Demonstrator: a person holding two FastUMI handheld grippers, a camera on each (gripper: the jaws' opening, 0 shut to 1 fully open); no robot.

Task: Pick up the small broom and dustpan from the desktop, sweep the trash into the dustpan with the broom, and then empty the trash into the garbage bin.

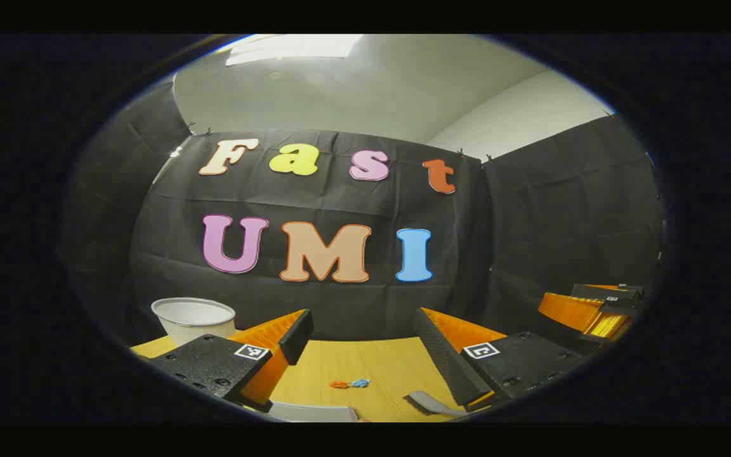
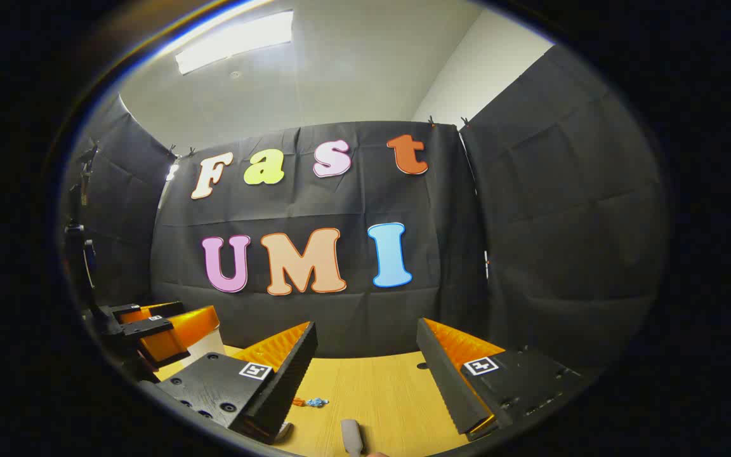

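Above the desktop point(image 1: 365, 362), both tongs hang apart, gripping nothing.
Pickup not begun, I judge: trash point(image 1: 349, 383) lies between the left gripper point(image 1: 362, 343) fingers; a grey handle point(image 2: 351, 437) sits below the right gripper point(image 2: 365, 362); bin point(image 1: 193, 317) far left. Next: lower, close.

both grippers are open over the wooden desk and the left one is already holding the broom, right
Not quite. Both grippers are open over the wooden desk, but the left gripper holds nothing: in the left gripper view its jaws stand wide apart with bare desk and the small bits of trash between them. The right gripper is likewise open and empty in the right gripper view.
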